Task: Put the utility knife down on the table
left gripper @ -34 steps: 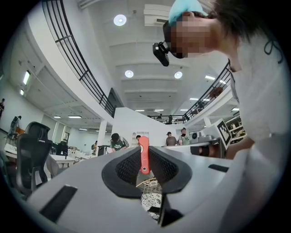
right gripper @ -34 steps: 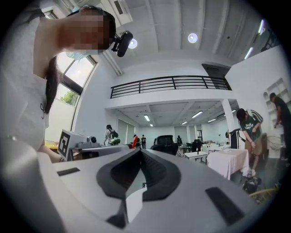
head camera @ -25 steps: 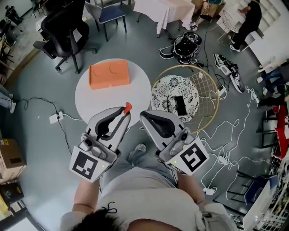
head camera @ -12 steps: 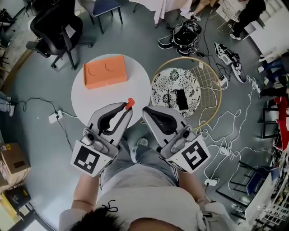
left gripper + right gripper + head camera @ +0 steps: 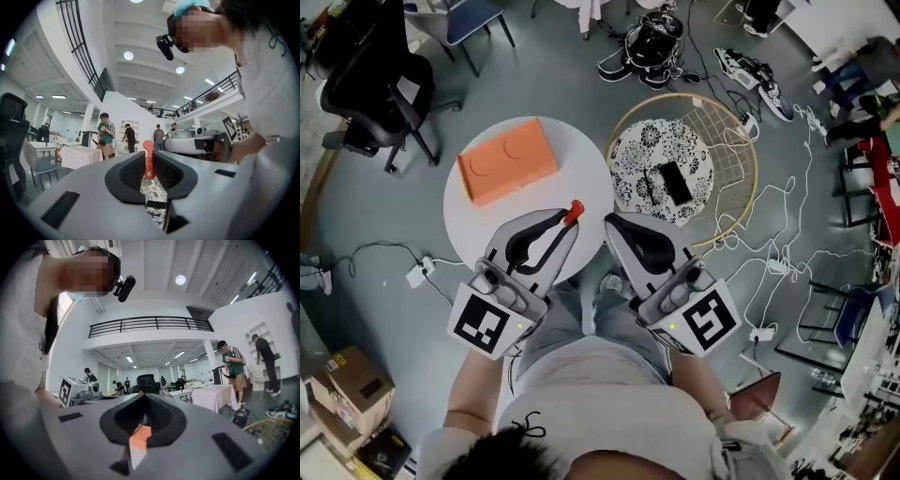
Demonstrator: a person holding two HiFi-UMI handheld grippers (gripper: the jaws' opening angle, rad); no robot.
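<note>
The utility knife [image 5: 573,212] is red. It is clamped between the jaws of my left gripper [image 5: 565,221], and its end pokes out past the fingertips over the near edge of the round white table [image 5: 586,178]. The left gripper view shows the knife [image 5: 148,159] standing upright in the shut jaws. My right gripper [image 5: 615,228] hangs just right of the left one, beyond the table's rim, shut with nothing in it. An orange box [image 5: 506,161] lies on the table's far left; a slice of the box [image 5: 139,437] shows below the right gripper's jaws.
A round wire-rimmed stand [image 5: 741,164] right of the table carries a patterned cloth and a dark phone [image 5: 673,183]. White cables [image 5: 787,267] trail over the grey floor at the right. An office chair [image 5: 380,89] stands at the far left. People stand in the background.
The table and stand have drifted a little nearer to both grippers. The knife stays clamped in the left gripper, and the right gripper stays shut.
</note>
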